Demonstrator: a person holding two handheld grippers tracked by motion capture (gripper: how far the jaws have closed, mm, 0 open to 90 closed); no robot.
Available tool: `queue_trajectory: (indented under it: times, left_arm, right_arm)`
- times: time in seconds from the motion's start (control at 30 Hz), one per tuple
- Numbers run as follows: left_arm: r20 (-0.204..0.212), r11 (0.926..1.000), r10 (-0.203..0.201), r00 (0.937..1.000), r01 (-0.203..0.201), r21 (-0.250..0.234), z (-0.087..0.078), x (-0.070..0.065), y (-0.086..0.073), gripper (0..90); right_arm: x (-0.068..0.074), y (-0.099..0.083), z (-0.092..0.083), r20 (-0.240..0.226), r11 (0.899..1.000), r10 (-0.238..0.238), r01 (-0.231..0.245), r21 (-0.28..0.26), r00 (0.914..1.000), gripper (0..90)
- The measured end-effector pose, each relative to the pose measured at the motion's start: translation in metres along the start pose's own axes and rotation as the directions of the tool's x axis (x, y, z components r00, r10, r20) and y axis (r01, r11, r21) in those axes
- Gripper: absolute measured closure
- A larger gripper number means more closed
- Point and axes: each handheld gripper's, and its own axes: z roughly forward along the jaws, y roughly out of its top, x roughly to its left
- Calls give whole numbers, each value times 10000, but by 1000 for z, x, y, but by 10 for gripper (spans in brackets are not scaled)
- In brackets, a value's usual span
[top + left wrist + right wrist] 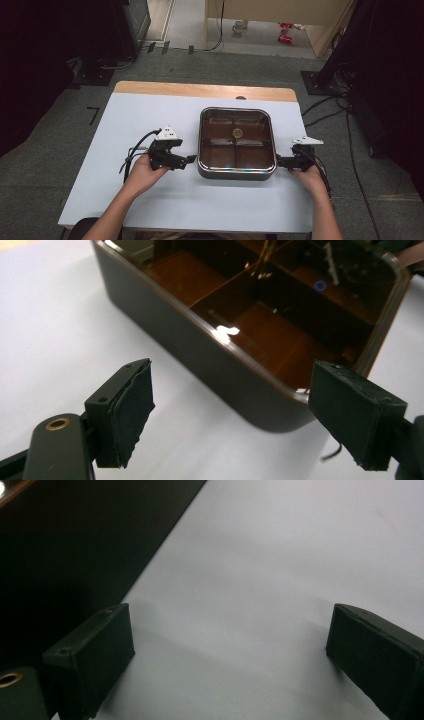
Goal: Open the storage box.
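Box: we see a dark square box (237, 143) in the middle of the tabletop (150, 200), its glossy brown inside split by dividers into four compartments, a small gold knob (237, 132) where they cross
Why there: it sits squarely between our two hands, so each hand-held gripper can come at one side wall; that reads to us as a two-sided lift or shift
Left hand-held gripper (191, 160): we hold it just beside the box's left wall, jaws spread wide with nothing between them; in its own view the pads (131, 410) hang above the tabletop, the box's near corner (280, 415) ahead of them and not touched
Why spread: we judge the jaws stand open to clear the rim, so that they could straddle the wall rather than push against it
Right hand-held gripper (278, 161): we keep it low at the box's right wall, jaws also spread and empty; in its own view the dark wall (85, 545) runs close by the left pad (92, 662), and we cannot tell whether they touch
Why low and level: we think the hand waits at wall height so both sides can be taken together
Step in hand: approach, as we read it; no grip on the box yet
Risk: the walls look smooth and glossy, so a shallow pinch may slip
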Motion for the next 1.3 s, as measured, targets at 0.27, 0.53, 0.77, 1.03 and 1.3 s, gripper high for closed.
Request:
queue_trajectory:
  times: [0.27,0.53,0.77,1.03,1.3]
  left_arm:
    - [593,9997,244,9979,-241,-66,9,1,16,199]
    - [742,9975,637,9952,-656,245,25,0,31,235]
    - [1103,9947,884,9900,-937,435,42,-4,48,248]
    - [1343,9908,1234,9832,-1296,386,60,-10,67,268]
    - [1454,9864,1558,9770,-1617,296,77,-19,86,271]
  right_arm:
    - [0,0,0,0,10000,-1,1,-2,10000,42]
    - [0,0,0,4,10000,-3,3,-1,10000,42]
    - [0,0,0,5,10000,-4,4,-7,10000,42]
    - [0,0,0,10,10000,-1,1,-4,10000,42]
    - [0,0,0,16,10000,-37,37,-10,10000,42]
